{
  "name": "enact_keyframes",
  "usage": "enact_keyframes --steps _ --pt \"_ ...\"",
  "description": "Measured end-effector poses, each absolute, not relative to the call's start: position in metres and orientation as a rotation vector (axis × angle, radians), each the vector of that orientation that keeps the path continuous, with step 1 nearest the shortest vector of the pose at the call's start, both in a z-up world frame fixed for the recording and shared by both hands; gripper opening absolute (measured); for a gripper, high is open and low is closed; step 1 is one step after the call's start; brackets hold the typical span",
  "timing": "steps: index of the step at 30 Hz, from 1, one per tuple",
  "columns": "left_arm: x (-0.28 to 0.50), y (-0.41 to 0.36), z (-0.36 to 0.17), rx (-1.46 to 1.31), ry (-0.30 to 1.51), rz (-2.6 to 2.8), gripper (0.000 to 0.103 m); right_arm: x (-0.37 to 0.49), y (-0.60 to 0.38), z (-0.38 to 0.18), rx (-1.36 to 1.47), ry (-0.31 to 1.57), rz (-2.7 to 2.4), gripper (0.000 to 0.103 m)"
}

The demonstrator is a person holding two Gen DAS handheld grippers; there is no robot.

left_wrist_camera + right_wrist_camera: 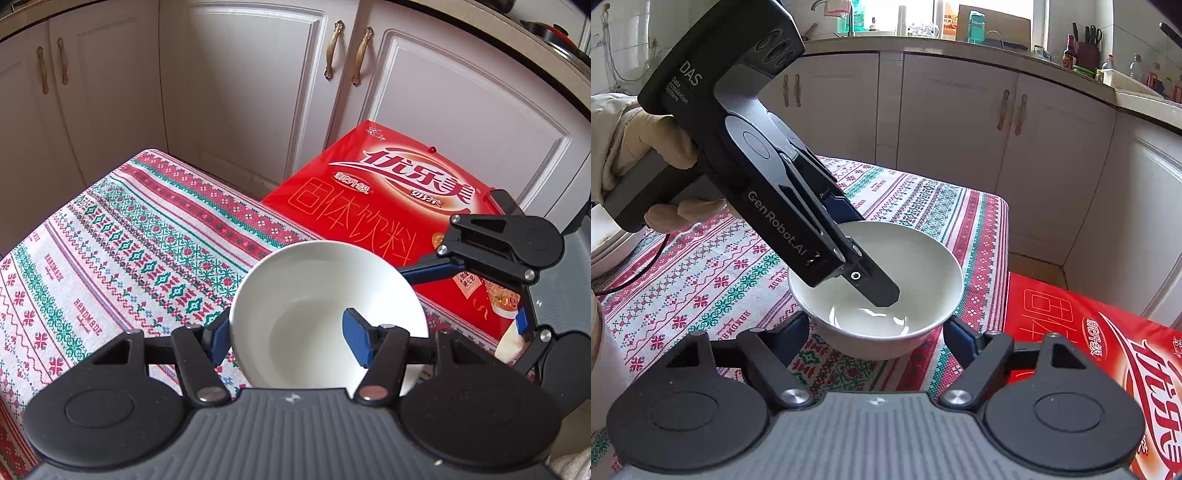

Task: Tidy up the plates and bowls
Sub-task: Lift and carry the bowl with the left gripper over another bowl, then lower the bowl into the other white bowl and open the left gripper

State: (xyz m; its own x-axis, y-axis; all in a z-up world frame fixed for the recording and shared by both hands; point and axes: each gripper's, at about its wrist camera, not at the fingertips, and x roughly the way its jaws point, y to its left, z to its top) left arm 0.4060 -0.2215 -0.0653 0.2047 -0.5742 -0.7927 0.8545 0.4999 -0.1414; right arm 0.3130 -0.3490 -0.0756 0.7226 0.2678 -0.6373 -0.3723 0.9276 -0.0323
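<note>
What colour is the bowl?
White, the bowl shows best in the right wrist view.

Setting: a home kitchen. White panelled cabinet doors (956,122) with ornate brass handles (334,50) run under a countertop (960,48) from 10 to 2 o'clock. On the counter at 12 to 1 o'clock stand bottles (1069,51) and what seems a knife block (1087,46); detail is small there. A tap (818,4) shows at 12 o'clock. A cross-stitch tablecloth (110,236) covers the table, with a red drink-mix box (388,192) beside it.
</note>
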Motion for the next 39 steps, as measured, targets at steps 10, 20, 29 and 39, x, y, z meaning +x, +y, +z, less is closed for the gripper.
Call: enact_keyframes --steps 10,20,29,39 --pt "0.397 -0.218 -0.057 0.365 0.898 -1.033 0.061 0.304 -0.346 -0.067 -0.190 0.672 0.348 0.083" --pt "0.357 -0.200 -0.018 0.356 0.848 -1.016 0.061 0.271 -0.335 -0.036 -0.196 0.663 0.363 0.083" --pt "0.305 -0.167 0.013 0.327 0.808 -0.965 0.061 0.225 -0.312 -0.005 -0.211 0.632 0.412 0.083" --pt "0.249 -0.127 0.030 0.306 0.778 -0.900 0.061 0.179 -0.277 0.012 -0.238 0.608 0.478 0.083"
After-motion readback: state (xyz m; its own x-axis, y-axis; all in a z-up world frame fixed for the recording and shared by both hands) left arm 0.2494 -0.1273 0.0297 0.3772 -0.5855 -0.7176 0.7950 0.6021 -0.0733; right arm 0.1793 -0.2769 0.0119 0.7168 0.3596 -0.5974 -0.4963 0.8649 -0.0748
